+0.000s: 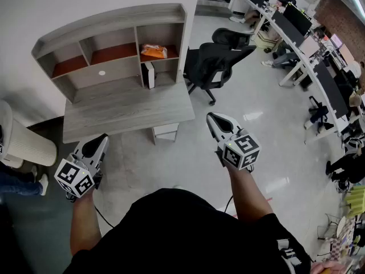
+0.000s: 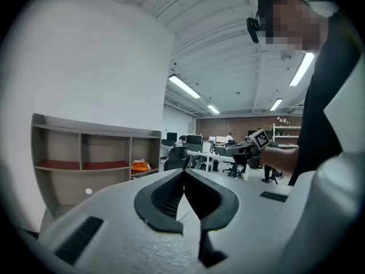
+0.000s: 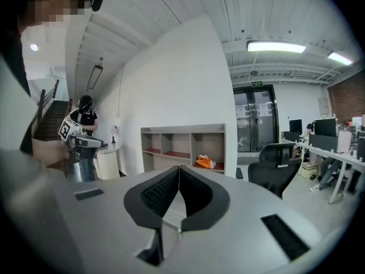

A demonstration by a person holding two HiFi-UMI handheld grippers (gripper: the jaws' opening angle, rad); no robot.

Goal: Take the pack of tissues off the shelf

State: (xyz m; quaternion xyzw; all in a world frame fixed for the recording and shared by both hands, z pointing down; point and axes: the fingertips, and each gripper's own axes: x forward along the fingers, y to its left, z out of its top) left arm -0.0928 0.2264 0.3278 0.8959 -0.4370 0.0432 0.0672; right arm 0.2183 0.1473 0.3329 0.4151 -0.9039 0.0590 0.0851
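Open office floor with a white wall behind, seen from above. A grey desk stands against that wall and carries a grey shelf with three upper bays floored in red-brown board. A black chair stands just right of the desk. A white bin sits by the desk's left end.

The person stands in front of the desk, back from its near edge, with one gripper in each hand. Both are held near level and point toward the shelf. The left gripper hangs off the desk's left front corner. Its own view shows the jaws pressed together at the tips with nothing between them. The right gripper hangs off the desk's right front corner. Its jaws also meet along their length and grip nothing.

The pack, orange and white, lies in the rightmost upper bay. It rests on the board, apart from both grippers. Both gripper views show it beyond the closed tips, well out of reach.

Progress, as judged: no step is done. An approach to the right bay, a spread of the jaws, a pinch on the pack and a withdrawal from the shelf all remain.
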